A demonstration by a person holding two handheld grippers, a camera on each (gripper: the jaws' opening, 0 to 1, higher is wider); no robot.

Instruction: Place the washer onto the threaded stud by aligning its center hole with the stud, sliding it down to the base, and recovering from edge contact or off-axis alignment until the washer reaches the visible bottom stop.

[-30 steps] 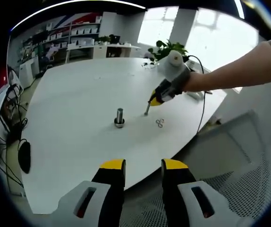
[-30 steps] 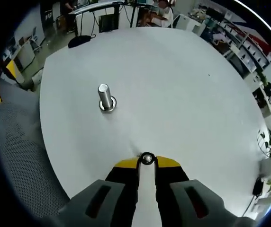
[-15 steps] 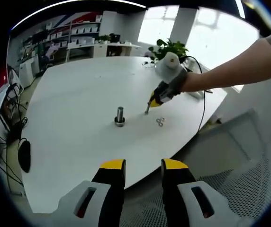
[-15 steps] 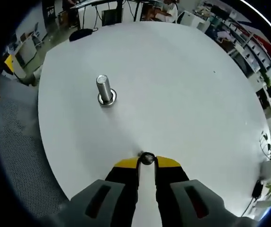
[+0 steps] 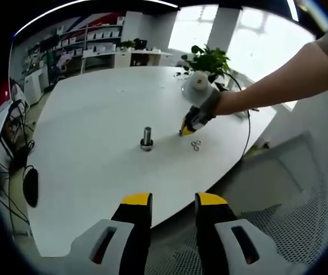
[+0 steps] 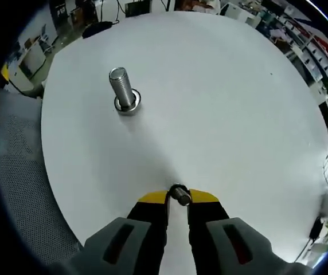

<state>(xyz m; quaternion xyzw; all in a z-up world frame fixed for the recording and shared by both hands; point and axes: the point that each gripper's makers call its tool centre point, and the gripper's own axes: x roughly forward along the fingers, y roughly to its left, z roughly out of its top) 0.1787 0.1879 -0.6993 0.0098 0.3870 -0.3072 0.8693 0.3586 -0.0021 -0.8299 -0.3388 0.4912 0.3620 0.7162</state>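
A steel threaded stud [image 6: 121, 90] stands upright on its round base on the white table [image 6: 221, 103]. My right gripper [image 6: 177, 199] is shut on a small metal washer [image 6: 180, 193], held at the fingertips to the right of the stud and well apart from it. In the left gripper view the stud [image 5: 147, 138] stands mid-table, and the right gripper [image 5: 184, 130], held by a gloved hand, hovers just to its right. My left gripper [image 5: 172, 205] is open with nothing between its yellow-tipped jaws, off the near table edge.
Two loose washers [image 5: 196, 145] lie on the table right of the stud. A potted plant [image 5: 207, 59] and a cable [image 5: 246, 129] sit at the far right edge. A mesh chair [image 5: 278, 229] is below the left gripper. Shelves and desks stand behind.
The right gripper has moved nearer the stud with the washer, which now looks tilted in its grip. The left gripper has barely moved.
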